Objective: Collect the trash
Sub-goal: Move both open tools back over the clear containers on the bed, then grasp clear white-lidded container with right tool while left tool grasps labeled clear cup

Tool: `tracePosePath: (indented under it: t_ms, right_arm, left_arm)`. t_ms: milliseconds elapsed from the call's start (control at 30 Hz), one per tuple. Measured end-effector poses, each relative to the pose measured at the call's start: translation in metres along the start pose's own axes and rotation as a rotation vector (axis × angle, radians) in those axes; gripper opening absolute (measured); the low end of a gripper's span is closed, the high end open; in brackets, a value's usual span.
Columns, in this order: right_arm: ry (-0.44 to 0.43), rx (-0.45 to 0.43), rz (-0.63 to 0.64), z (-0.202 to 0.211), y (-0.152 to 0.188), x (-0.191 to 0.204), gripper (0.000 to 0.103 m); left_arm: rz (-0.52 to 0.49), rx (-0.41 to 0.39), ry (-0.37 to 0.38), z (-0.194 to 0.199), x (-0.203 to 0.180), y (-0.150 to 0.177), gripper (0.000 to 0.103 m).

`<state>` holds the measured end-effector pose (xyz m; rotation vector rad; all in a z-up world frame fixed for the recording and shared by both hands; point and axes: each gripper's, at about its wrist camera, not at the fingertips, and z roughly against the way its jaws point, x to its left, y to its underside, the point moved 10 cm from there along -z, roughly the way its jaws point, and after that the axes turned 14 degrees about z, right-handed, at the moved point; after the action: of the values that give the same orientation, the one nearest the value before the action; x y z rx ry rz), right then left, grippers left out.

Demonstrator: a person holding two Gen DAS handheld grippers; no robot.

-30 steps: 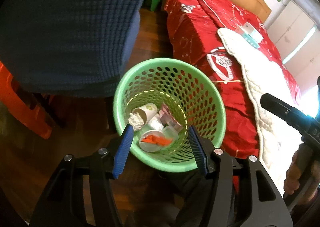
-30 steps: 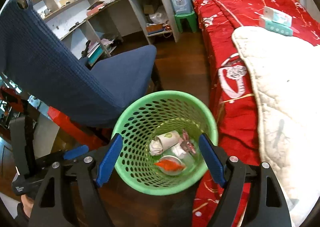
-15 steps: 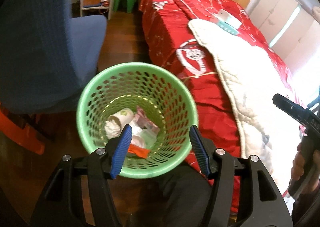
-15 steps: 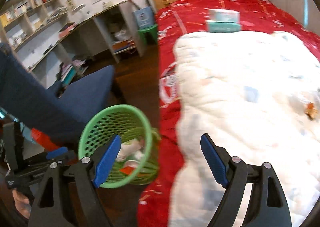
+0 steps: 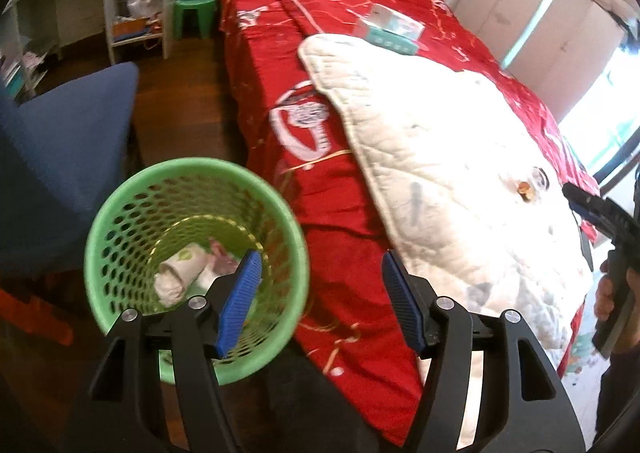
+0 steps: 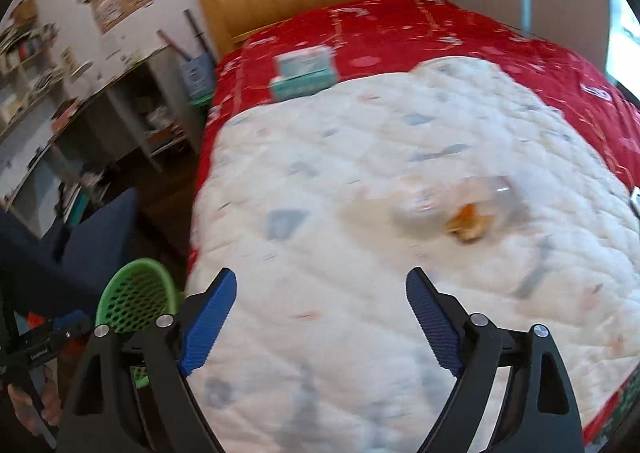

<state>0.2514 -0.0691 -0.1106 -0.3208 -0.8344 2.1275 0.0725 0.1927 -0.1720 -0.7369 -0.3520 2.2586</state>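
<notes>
On bed, near right edge of white quilt: orange scrap beside clear wrapper. I've swung right tool off green basket toward it, wide open, empty. Left tool open, empty, by basket.

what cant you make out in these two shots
- Orange scrap and clear wrapper on the white quilt: motion blur in the right wrist view, tiny in the left wrist view; identity unclear.
- Green basket contents: partly hidden behind the left tool in the left wrist view.
- Teal box: label blurred.
</notes>
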Motion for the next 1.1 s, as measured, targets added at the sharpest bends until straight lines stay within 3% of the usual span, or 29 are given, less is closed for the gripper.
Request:
tracePosePath:
  t_ms: [167, 433, 767, 1100]
  right_arm:
    - [0.054, -0.021, -0.089, 0.014, -0.011, -0.077, 0.09]
    - [-0.011, 0.016, -0.248, -0.002, -0.02, -0.165, 0.091]
    - [-0.082, 0.075, -0.363, -0.058, -0.015, -0.208, 0.091]
    - [-0.137, 0.08, -0.444, -0.083, -0.008, -0.233, 0.093]
  left_arm:
    - [-0.024, 0.023, 0.039, -0.015, -0.038, -0.002, 0.067]
    - [-0.073, 0.044, 0.069, -0.035, -0.089, -0.003, 0.072]
    - [-0.134, 0.074, 0.084, -0.068, -0.147, -0.013, 0.078]
    - [-0.232, 0.107, 0.129, -0.098, -0.213, -0.012, 0.08]
